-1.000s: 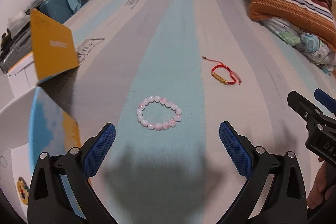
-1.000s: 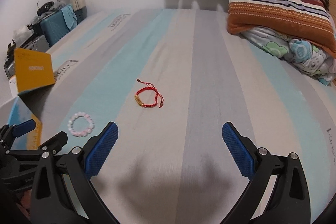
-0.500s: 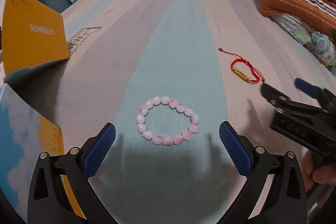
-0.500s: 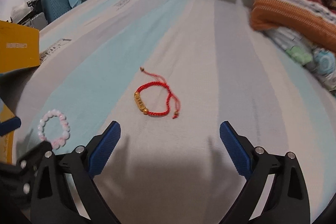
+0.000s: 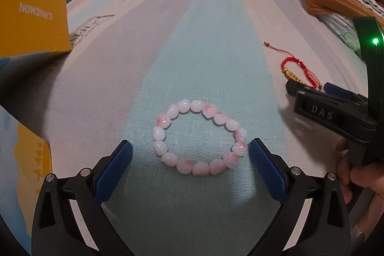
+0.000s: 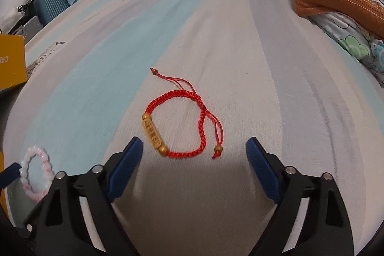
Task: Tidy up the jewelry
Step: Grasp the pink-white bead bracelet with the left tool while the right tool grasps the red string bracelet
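Left gripper is wide open, nothing held. The ring of pink-and-white glossy beads lies flat on the teal stripe of the striped bedsheet, sitting between the blue pads and reaching ahead of the tips. Right pad is just beside the bracelet's right-hand beads; I can't tell if it touches. Left pad is clear of it.

Right gripper has its jaws closing, with a wide gap and no grip. The red braided cord bracelet with a gold oblong charm lies flat on a pale stripe, mostly just ahead of the fingertips, its near edge level with them. The charm's long axis runs diagonally, near end angled right. Loose cord tails: one runs away up-left, one trails down-right.

Yellow cardboard box stands at the left edge of the bed.
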`<state>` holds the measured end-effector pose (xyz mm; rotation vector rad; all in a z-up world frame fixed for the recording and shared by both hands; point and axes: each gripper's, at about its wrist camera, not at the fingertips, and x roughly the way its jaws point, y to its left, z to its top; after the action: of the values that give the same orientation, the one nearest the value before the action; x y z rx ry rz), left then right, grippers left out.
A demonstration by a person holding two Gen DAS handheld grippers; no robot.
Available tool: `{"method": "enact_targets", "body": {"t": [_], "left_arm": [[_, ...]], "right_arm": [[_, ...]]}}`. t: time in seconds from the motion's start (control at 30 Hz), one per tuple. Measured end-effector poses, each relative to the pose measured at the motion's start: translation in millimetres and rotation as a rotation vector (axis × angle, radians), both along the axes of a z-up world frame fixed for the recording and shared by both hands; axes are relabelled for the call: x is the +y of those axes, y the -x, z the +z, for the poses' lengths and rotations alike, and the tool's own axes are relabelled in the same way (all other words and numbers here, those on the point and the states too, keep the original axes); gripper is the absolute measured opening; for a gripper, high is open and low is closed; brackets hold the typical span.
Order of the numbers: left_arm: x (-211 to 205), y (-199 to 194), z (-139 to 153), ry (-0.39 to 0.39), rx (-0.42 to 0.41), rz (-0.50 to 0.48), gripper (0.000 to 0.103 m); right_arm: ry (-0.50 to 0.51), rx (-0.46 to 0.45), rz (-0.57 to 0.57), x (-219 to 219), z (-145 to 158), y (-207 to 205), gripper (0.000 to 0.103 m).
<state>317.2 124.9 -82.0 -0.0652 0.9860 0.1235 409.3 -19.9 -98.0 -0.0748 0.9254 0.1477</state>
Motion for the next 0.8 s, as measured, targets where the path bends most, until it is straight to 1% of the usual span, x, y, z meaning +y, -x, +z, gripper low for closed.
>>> {"method": "enact_targets", "body": {"t": [0.07, 0.1, 0.17, 0.2, 0.27, 0.3, 0.33, 0.37, 0.4, 0.47, 0.5, 0.57, 0.7, 0.8], "left_arm": [[0, 1, 0, -0.005, -0.007, 0.003, 0.083], [0, 2, 0, -0.003, -0.007, 0.009, 0.079], [3, 3, -1, 0.000, -0.009, 0.019, 0.066], [3, 3, 0, -0.003, -0.008, 0.021, 0.064], [4, 3, 0, -0.008, -0.008, 0.025, 0.052], [3, 4, 1, -0.010, -0.007, 0.024, 0.049], [3, 4, 1, -0.011, -0.006, 0.022, 0.043], [3, 4, 1, -0.009, -0.006, 0.021, 0.037], [3, 4, 2, -0.007, -0.005, 0.021, 0.034], [4, 4, 2, 0.006, -0.004, 0.020, 0.020], [4, 4, 3, 0.010, -0.003, 0.020, 0.020], [5, 5, 3, 0.011, -0.003, 0.019, 0.019], [4, 5, 5, 0.007, -0.004, 0.017, 0.019], [4, 5, 6, 0.011, -0.003, 0.016, 0.019]], "right_arm": [[0.015, -0.002, 0.003, 1, -1, 0, 0.076], [0.025, -0.007, 0.006, 2, -1, 0, 0.071], [0.054, -0.025, 0.015, 8, -1, 3, 0.059], [0.072, -0.037, 0.021, 11, -1, 5, 0.055], [0.098, -0.054, 0.030, 16, -2, 7, 0.043], [0.106, -0.060, 0.035, 18, -2, 8, 0.039], [0.117, -0.069, 0.041, 20, -2, 9, 0.032], [0.128, -0.076, 0.044, 22, -2, 10, 0.029], [0.133, -0.080, 0.045, 23, -2, 10, 0.024], [0.141, -0.087, 0.048, 25, -3, 11, 0.017], [0.141, -0.088, 0.048, 26, -3, 11, 0.013], [0.134, -0.089, 0.045, 24, -3, 11, 0.009], [0.119, -0.098, 0.044, 22, 0, 12, 0.005], [0.089, -0.111, 0.042, 16, 6, 14, 0.005]]}}
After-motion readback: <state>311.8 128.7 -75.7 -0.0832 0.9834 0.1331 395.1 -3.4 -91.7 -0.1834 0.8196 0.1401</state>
